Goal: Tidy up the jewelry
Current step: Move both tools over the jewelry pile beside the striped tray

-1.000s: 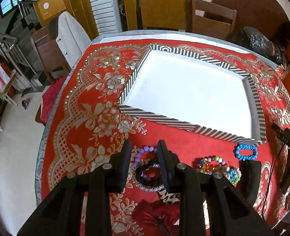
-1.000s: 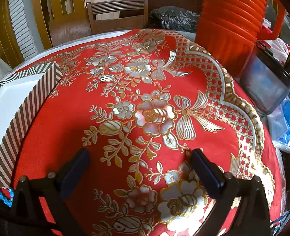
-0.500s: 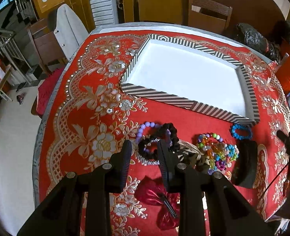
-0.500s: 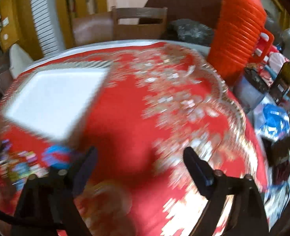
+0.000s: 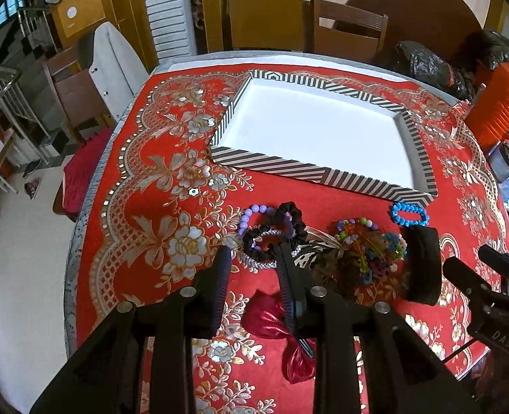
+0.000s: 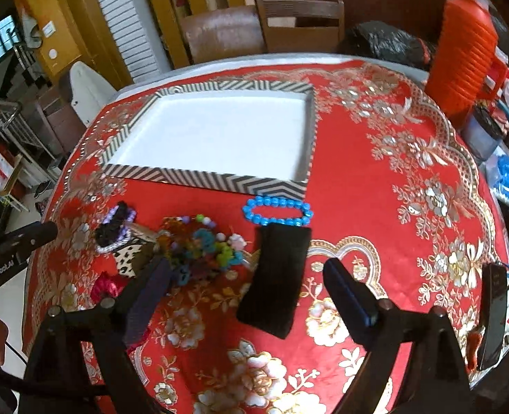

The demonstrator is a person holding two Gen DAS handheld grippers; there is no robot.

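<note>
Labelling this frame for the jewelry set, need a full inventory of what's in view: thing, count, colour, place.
tray: 1, striped black-and-white walls, white inside, nothing in it, far half of table
tablecloth: 1, red with gold flowers, covers table
blue bead bracelet: 1, just outside tray's near corner
black pouch: 1, flat, near side of blue bracelet
mixed bead pile: 1 heap, multicolour, count unclear
black scrunchie: 1, overlaps purple bead bracelet and silver band
red shiny bow: 1, near edge
orange jug: 1, ribbed, far right
wooden chairs: at least 2, behind table
left gripper: fingers narrow, nothing clamped
right gripper: fingers wide, empty
</note>
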